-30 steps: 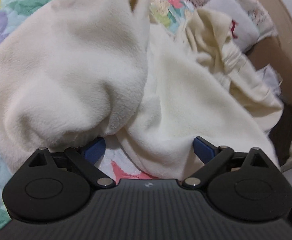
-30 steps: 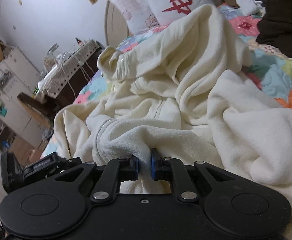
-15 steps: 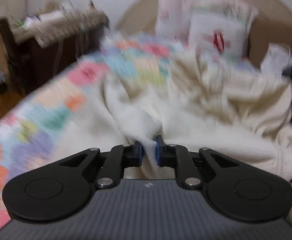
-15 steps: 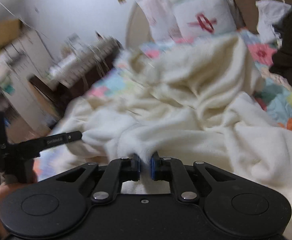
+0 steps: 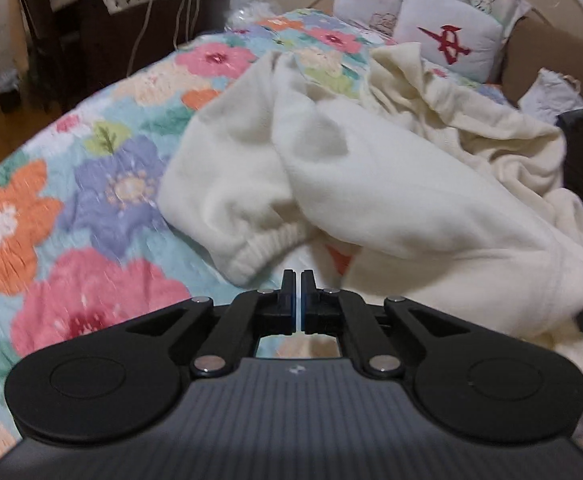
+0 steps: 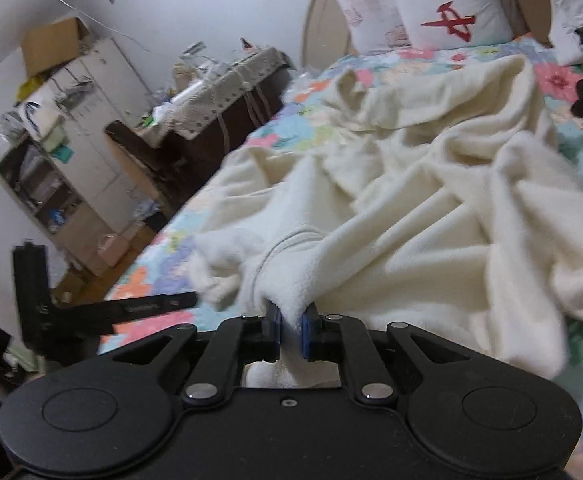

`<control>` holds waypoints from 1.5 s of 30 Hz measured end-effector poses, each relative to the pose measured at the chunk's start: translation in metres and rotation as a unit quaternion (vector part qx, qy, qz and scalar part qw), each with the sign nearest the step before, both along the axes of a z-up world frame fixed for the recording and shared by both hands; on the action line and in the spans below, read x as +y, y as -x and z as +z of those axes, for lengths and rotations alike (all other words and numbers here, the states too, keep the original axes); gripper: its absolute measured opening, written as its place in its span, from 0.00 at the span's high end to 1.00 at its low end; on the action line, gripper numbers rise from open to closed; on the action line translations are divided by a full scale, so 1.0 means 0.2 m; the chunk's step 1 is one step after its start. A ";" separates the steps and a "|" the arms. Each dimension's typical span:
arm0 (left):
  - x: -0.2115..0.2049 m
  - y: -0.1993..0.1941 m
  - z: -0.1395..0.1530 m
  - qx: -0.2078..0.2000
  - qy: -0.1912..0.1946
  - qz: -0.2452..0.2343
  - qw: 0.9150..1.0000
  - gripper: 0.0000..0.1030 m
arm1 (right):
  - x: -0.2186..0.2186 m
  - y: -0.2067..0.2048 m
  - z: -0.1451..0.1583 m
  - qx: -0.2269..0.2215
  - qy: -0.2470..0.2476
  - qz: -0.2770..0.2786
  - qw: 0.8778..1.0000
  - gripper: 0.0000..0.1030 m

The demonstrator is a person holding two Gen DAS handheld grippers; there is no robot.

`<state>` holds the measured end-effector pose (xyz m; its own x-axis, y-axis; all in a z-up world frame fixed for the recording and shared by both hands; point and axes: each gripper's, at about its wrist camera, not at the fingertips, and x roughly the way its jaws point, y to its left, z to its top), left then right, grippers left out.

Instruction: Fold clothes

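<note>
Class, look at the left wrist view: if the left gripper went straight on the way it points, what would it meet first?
Most likely the ribbed cuff of the cream fleece garment, just beyond the shut left gripper; depth is hard to judge, so it might touch the floral quilt first.

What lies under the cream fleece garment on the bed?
Under the cream fleece garment lies the floral quilt, showing along its left side and in a gap beneath the lifted fold by the ribbed cuff. Whatever lies beneath the crumpled middle is covered.
</note>
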<state>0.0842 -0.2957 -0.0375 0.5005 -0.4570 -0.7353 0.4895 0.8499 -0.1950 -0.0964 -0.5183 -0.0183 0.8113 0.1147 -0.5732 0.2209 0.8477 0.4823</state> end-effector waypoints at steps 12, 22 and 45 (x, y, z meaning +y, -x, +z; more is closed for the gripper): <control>-0.01 0.12 -0.02 0.000 -0.002 -0.036 0.999 0.69 | 0.08 -0.08 -0.06 0.092 0.062 -0.005 0.994 0.45; -0.25 0.30 0.07 0.015 0.068 -0.122 0.990 0.50 | -0.38 0.38 0.15 0.114 0.134 -0.201 0.964 0.31; -0.86 0.44 -0.04 0.022 0.000 -0.220 0.975 0.33 | -0.86 0.83 -0.04 0.059 0.214 -0.352 0.909 0.93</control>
